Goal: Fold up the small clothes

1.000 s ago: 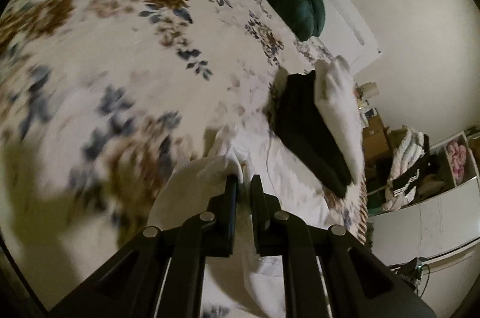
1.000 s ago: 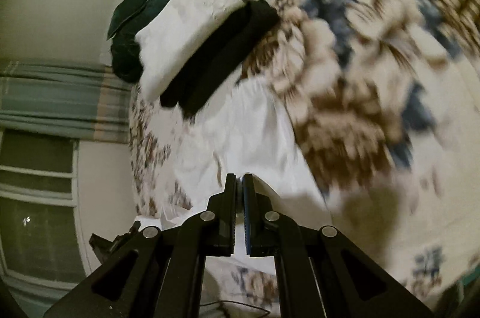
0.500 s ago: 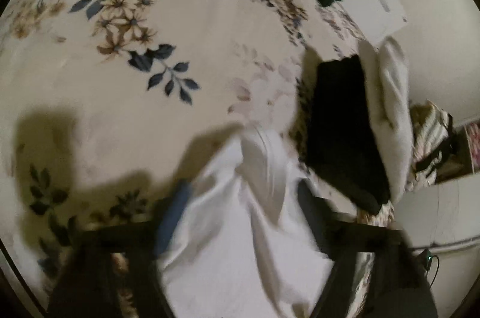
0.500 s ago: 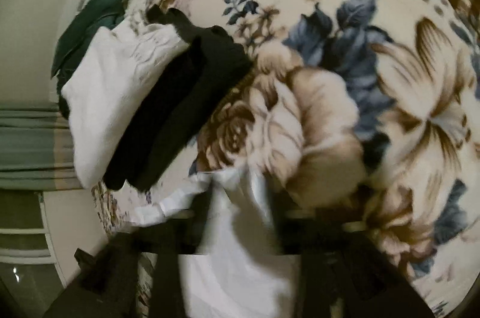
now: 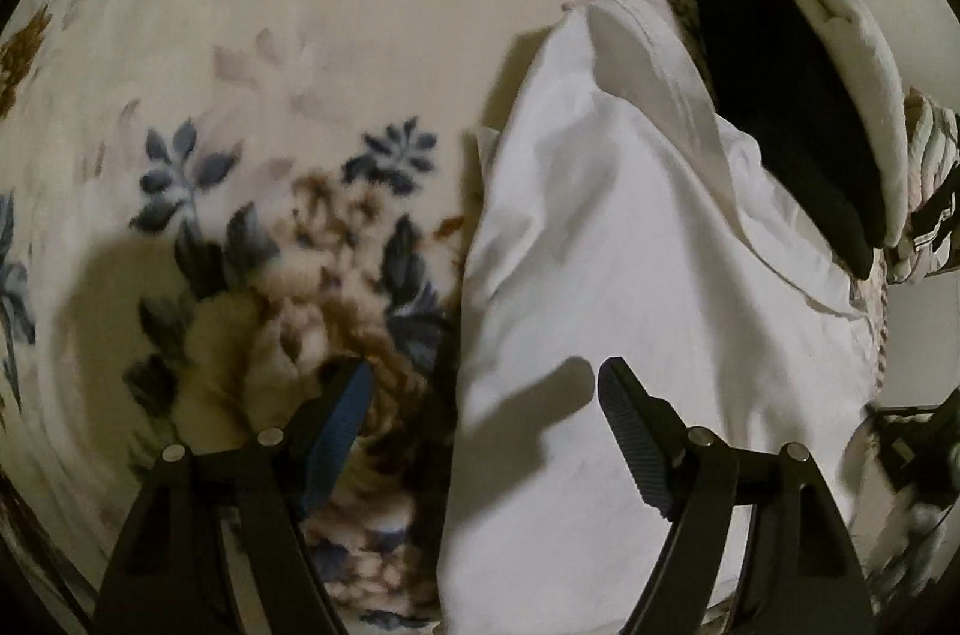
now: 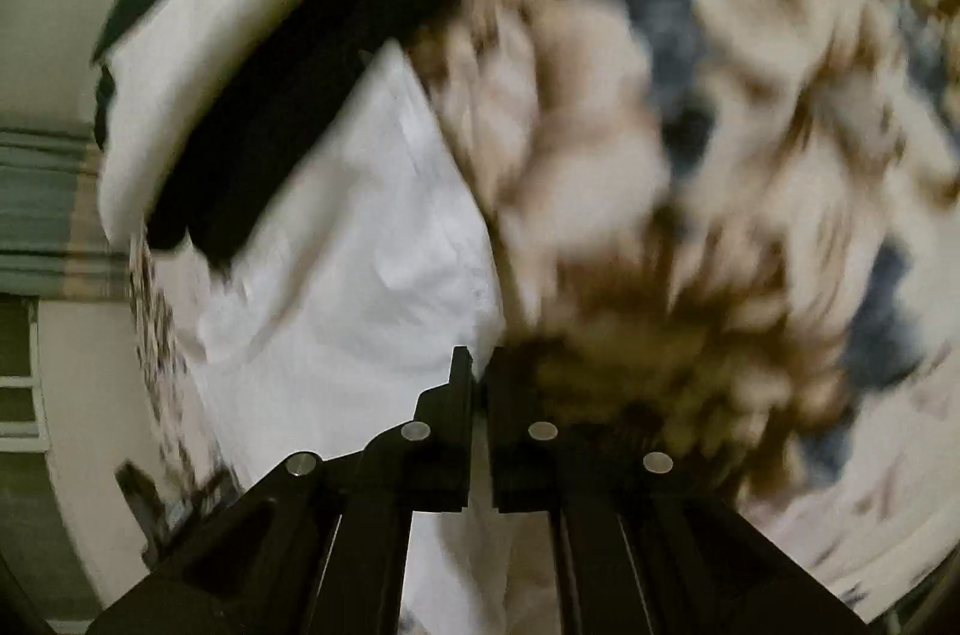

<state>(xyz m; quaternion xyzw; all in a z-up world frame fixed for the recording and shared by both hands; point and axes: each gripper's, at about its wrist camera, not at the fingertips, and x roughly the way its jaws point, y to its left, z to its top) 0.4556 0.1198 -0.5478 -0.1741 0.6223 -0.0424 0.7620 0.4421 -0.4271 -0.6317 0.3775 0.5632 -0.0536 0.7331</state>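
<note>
My left gripper (image 5: pixel 480 395) hangs spread over the white garment (image 5: pixel 630 245), which lies by the bed's (image 5: pixel 270 65) edge beside folded clothes (image 5: pixel 798 95); my right gripper (image 6: pixel 480 365) is pressed together (any pinch unclear).

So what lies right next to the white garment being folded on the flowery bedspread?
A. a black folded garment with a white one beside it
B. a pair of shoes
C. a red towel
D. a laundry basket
A: a black folded garment lies at the far edge of the white garment, with a folded white garment against its other side.
</note>
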